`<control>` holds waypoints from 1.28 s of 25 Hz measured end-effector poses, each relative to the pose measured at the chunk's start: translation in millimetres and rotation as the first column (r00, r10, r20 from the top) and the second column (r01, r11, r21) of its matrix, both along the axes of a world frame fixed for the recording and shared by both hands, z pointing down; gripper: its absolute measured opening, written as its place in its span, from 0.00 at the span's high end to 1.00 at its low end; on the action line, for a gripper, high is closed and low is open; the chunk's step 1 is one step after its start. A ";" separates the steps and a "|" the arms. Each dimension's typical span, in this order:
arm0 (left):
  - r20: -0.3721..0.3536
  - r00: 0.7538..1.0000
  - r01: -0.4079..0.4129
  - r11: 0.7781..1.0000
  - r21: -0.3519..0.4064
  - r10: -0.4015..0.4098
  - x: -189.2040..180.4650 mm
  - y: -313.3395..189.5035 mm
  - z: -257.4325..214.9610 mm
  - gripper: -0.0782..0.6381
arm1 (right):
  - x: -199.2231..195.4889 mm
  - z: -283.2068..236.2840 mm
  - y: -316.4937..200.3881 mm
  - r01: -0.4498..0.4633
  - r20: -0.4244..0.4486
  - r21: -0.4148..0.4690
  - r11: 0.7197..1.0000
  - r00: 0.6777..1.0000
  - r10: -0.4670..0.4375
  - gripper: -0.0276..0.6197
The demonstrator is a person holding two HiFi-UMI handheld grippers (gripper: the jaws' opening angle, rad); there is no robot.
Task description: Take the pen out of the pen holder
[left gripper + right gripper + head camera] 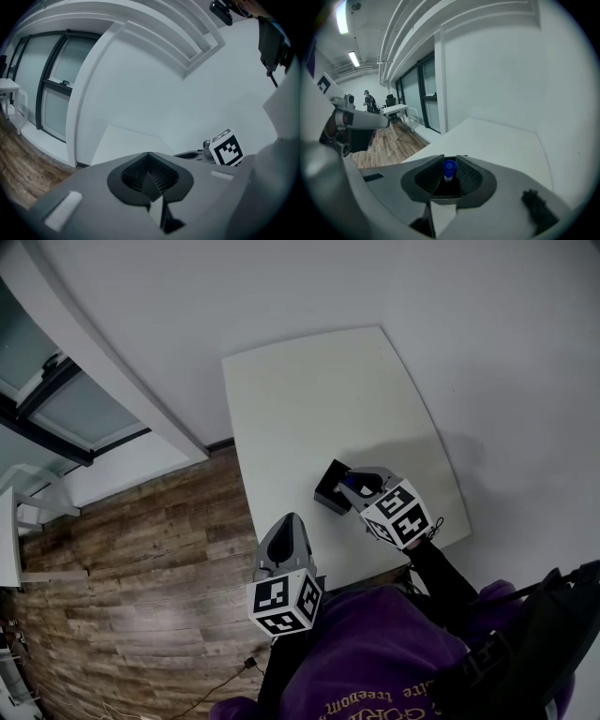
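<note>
A black pen holder (330,488) stands near the front of the white table (319,399). My right gripper (360,486) sits just right of the holder's top. In the right gripper view its dark pads close tight on both sides of a blue-capped pen (449,168), whose end points out between them. The pen's lower part is hidden by the jaws. My left gripper (286,538) hangs at the table's front left corner, apart from the holder. Its ribbed pads (154,177) meet with nothing between them.
Wood floor (141,577) lies left of the table, with a glazed door (66,409) and a white wall pillar (112,381) beyond. A white wall runs behind the table. Far down the room a person (369,101) stands by a desk (396,110).
</note>
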State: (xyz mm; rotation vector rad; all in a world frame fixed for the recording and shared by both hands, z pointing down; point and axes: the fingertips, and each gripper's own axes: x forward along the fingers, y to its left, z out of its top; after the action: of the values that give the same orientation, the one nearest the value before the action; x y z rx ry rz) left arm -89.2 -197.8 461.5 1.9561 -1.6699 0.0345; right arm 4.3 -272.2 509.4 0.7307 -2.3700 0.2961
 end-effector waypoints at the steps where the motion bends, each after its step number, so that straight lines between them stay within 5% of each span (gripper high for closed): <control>1: -0.001 1.000 0.000 1.000 0.003 0.000 0.4 -0.2 -0.8 0.88 | 0.1 -3.6 -0.3 0.003 0.003 0.004 1.000 1.000 -0.003 0.83; 32: -0.011 1.000 -0.027 0.998 0.052 0.027 4.4 9.2 -18.6 0.88 | 5.1 -47.6 13.9 -0.003 0.042 0.069 0.998 0.999 0.000 0.83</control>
State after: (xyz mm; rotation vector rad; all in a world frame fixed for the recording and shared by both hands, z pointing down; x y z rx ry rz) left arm -84.8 -188.6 442.9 2.0131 -1.6521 -0.0098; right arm 9.4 -258.2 461.9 0.7654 -2.4304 0.2328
